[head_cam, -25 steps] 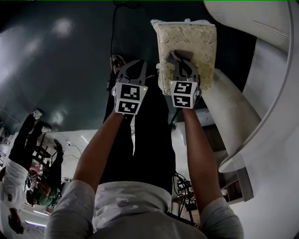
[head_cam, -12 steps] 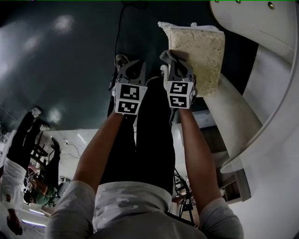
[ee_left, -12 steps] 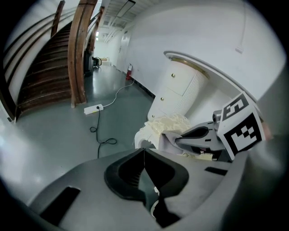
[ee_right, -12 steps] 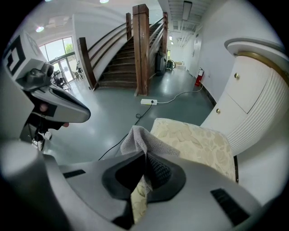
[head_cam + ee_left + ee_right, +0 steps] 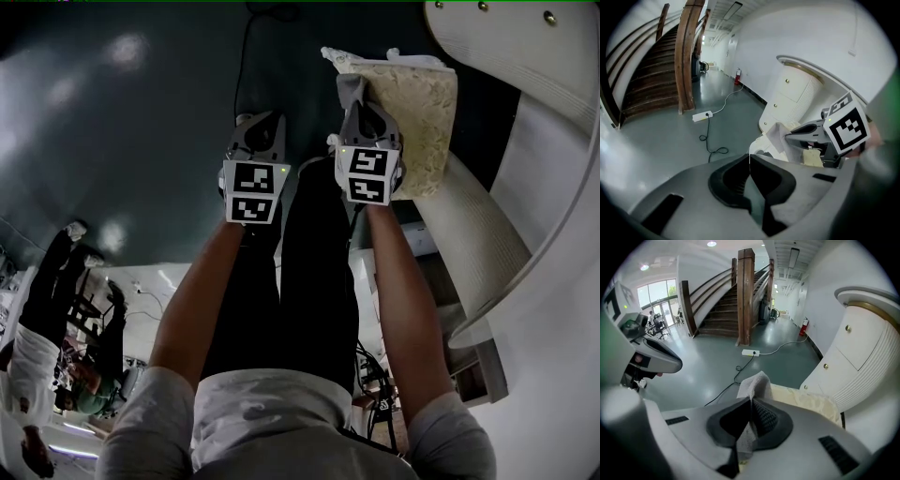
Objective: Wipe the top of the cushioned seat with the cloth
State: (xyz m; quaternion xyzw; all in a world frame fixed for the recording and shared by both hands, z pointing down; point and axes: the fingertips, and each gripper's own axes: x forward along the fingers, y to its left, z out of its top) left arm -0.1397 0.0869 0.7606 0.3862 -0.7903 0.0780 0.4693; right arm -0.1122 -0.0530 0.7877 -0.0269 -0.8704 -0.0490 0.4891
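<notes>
The cushioned seat is a cream, leaf-patterned pad at the top of the head view; it also shows in the right gripper view. My right gripper is shut on a grey cloth that rests on the seat's near left edge. In the right gripper view the cloth sticks up past the closed jaws. My left gripper hovers beside it over the dark floor, off the seat, jaws shut with nothing between them.
A white ribbed chair back curves around the seat's right side. A power strip and cable lie on the grey floor ahead, a wooden staircase beyond. A person's dark trousers stand below the grippers.
My right gripper has slid the cloth from the middle of the seat leftward, then up along its left edge. The left gripper rose a little.
</notes>
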